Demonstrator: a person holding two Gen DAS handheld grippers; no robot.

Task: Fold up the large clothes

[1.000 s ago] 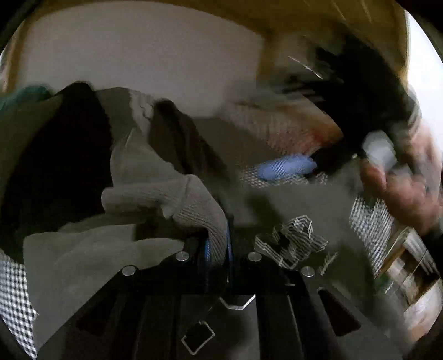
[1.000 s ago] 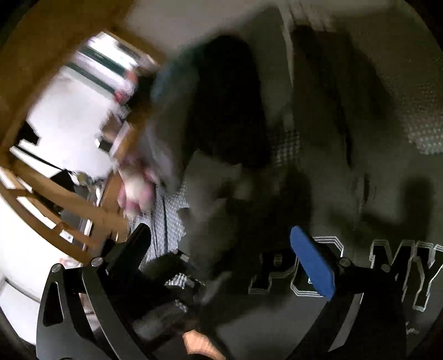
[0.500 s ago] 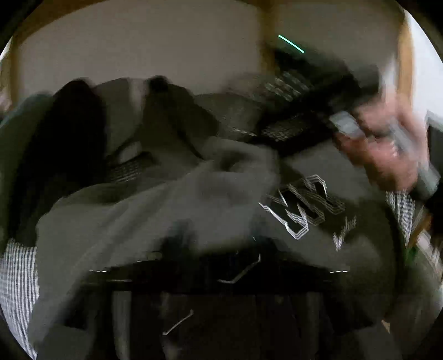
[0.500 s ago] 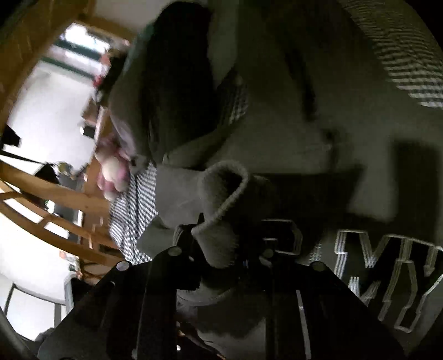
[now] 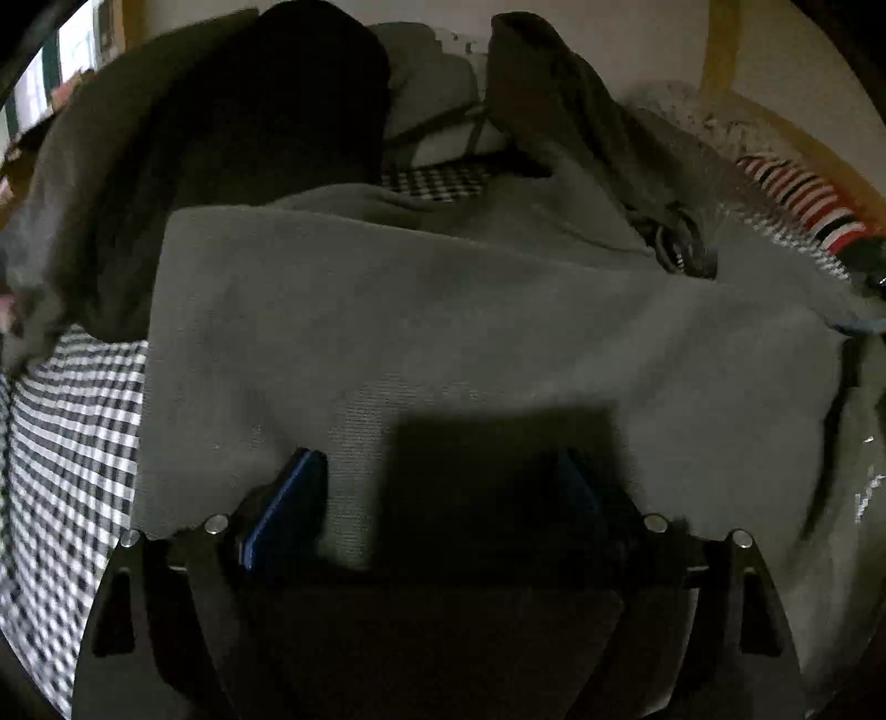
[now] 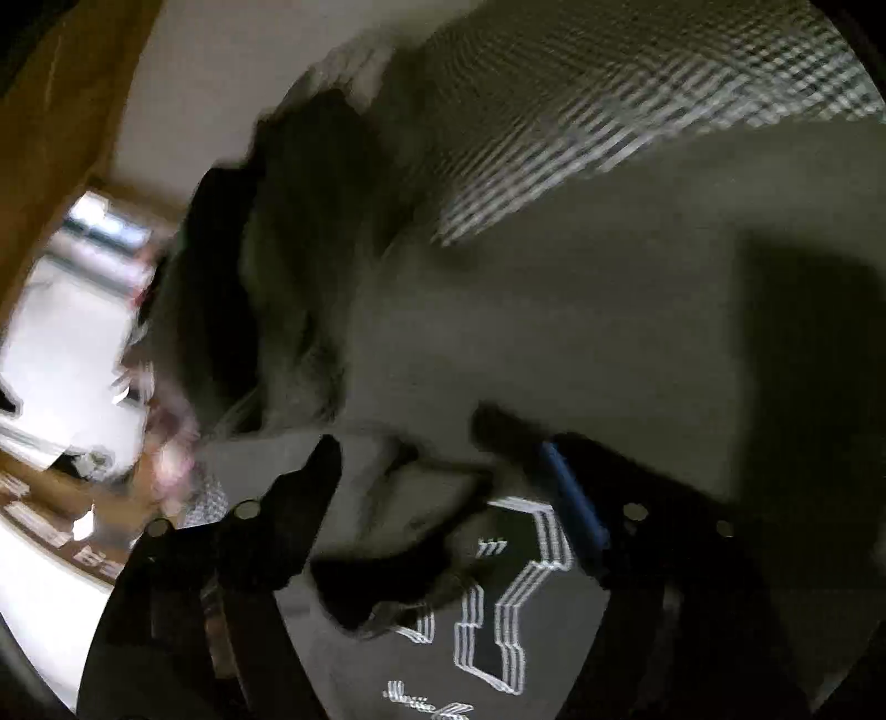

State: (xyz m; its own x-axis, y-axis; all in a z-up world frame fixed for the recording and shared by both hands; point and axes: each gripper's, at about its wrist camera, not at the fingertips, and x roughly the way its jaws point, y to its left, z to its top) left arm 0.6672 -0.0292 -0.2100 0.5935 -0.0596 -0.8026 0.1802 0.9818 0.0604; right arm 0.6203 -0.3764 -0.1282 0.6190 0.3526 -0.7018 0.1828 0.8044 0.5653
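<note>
A large grey sweatshirt (image 5: 470, 321) lies spread on a black-and-white checked cloth (image 5: 72, 421), a smooth folded part of it facing up. My left gripper (image 5: 437, 498) is open just above it, its blue pads (image 5: 288, 504) wide apart and holding nothing. In the right wrist view the same sweatshirt (image 6: 581, 343) shows its white outlined lettering (image 6: 498, 609). My right gripper (image 6: 443, 482) is open over a folded sleeve edge (image 6: 421, 487), one blue pad (image 6: 570, 509) showing.
A pile of dark clothes (image 5: 232, 138) lies at the far left of the checked cloth, also in the right wrist view (image 6: 266, 288). A red-striped fabric (image 5: 803, 205) lies at the far right. A wooden frame (image 5: 720, 50) and a pale wall stand behind.
Both grippers held the sweatshirt half a second ago and have let go. The fold now lies flat, covering the lettering in the left view. The left gripper has dropped low over the cloth.
</note>
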